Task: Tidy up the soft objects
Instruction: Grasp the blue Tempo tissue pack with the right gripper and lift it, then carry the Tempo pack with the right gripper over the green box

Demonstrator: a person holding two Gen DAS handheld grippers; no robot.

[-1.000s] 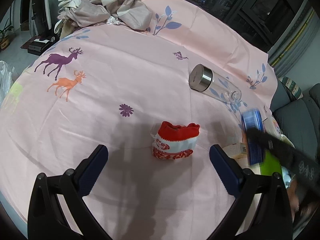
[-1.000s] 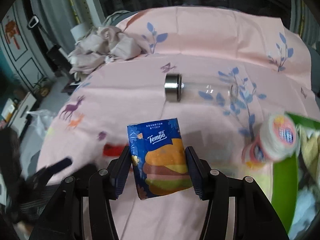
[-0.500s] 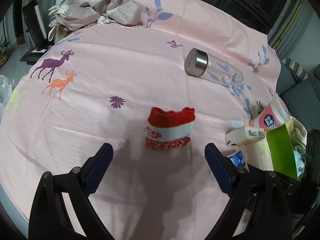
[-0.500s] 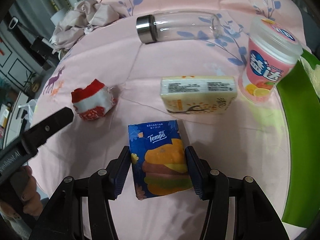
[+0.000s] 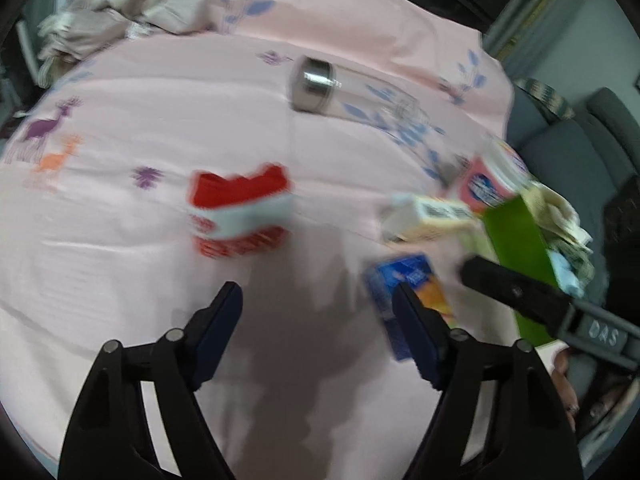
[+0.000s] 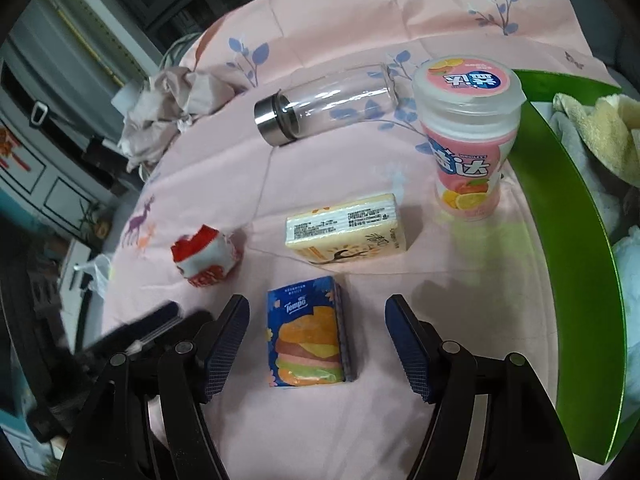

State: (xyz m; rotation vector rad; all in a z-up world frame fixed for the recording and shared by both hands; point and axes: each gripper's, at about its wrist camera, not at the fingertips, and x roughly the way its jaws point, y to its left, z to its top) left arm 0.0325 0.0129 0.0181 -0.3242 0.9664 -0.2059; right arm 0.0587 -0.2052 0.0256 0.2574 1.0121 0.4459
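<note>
While your right gripper (image 6: 316,344) stands with its jaws just opened, the blue tissue pack (image 6: 308,332) lies flat on the pink sheet (image 6: 224,184) between its pads, touched by neither. Beyond it lies a cream tissue pack (image 6: 346,228), and a pink gum tub (image 6: 468,136) stands upright just beside the green basket (image 6: 560,208), which holds folded cloths (image 6: 600,128). A glass bottle (image 6: 324,104) lies on its side farther back. Your left gripper (image 5: 318,320) has been narrowing its jaws, yet they hang apart with nothing between them; the red and white sock bundle (image 5: 240,210) sits on the sheet ahead of its fingers, clear of both pads.
</note>
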